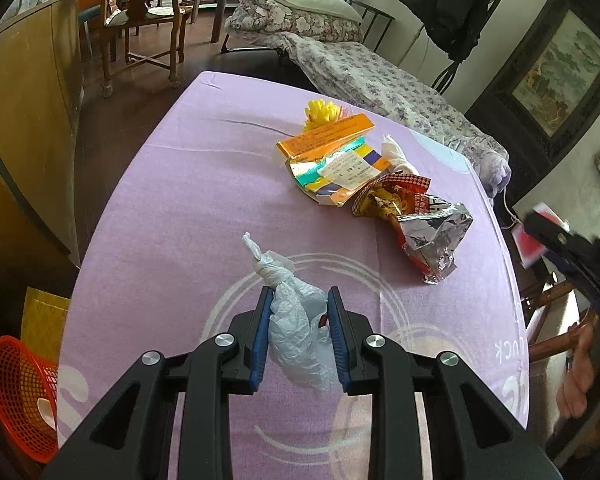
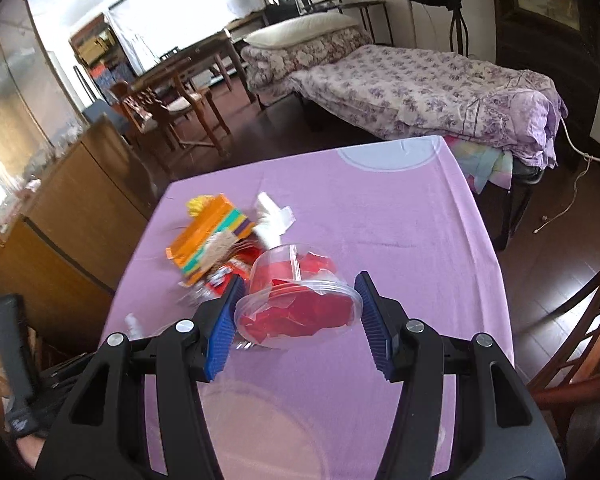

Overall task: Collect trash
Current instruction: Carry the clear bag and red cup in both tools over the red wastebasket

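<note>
- Left wrist view only: left gripper (image 1: 298,300) clamped shut on a crumpled, translucent white plastic bag (image 1: 296,328), blue ribbed pads (image 1: 260,336) pressing both flanks, over the mauve cotton tablecloth (image 1: 180,208).
- Bag's long axis roughly in line with the fingers, its knotted, twisted tip (image 1: 260,256) pointing away toward the far edge of the table.
- Same view only: red mesh plastic basket (image 1: 20,396) low at the left beside the table, tilted on its side.
- Also there: torn silver-lined foil snack wrapper (image 1: 432,240), creased and shiny, lying at the middle of the cloth, touching a flattened orange and green cardboard carton (image 1: 332,156) with a yellow frilled scrap (image 1: 320,114) behind it.
- Right wrist view only: right gripper (image 2: 298,312) closed around a clear, round plastic tub (image 2: 296,308) stuffed with red crumpled paper, rim squeezed between the blue pads.
- Tub tilted, its wide mouth toward the camera and its base pointing away toward the carton (image 2: 208,240).
- Left view catches the right gripper (image 1: 572,248) only as a dark blur at the right edge, a hand (image 1: 580,376) below it.
</note>
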### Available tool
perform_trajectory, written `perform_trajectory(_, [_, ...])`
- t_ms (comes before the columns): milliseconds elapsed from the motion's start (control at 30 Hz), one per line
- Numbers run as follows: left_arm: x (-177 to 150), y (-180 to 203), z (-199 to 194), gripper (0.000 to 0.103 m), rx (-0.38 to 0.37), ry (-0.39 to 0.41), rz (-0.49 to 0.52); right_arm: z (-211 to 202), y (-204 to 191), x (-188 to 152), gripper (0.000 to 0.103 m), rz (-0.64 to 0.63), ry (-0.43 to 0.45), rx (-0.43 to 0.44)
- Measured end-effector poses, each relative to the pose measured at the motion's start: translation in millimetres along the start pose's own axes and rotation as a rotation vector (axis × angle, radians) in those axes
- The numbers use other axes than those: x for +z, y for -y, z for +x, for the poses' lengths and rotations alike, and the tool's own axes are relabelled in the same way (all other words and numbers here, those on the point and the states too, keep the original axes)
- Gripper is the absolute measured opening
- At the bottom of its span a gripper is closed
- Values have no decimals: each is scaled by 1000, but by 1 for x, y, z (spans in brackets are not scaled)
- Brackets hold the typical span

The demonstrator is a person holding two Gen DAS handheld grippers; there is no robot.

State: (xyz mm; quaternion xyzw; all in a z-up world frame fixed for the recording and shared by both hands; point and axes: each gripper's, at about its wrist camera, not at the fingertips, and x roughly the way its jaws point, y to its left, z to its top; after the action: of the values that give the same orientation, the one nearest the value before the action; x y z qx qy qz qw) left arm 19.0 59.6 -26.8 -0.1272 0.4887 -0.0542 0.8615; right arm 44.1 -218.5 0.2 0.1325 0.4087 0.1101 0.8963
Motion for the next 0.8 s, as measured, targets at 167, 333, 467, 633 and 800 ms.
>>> perform_trajectory(167, [-2, 7, -7, 27, -15, 15, 10, -22, -3, -24, 56, -3, -8, 36])
perform_trajectory(333, [-5, 19, -19, 26, -34, 30, 41, -37, -6, -47, 56, -22, -33, 42])
perform_trajectory(467, [-12, 23, -32, 26, -54, 42, 60, -45, -9, -62, 56, -35, -54, 42])
perform_trajectory(633, [-21, 10, -56, 26, -75, 57, 45, -47, -20, -71, 56, -58, -77, 57])
perform_trajectory(800, [-24, -13, -83, 26, -60, 100, 17, -50, -51, -73, 56, -123, -81, 95])
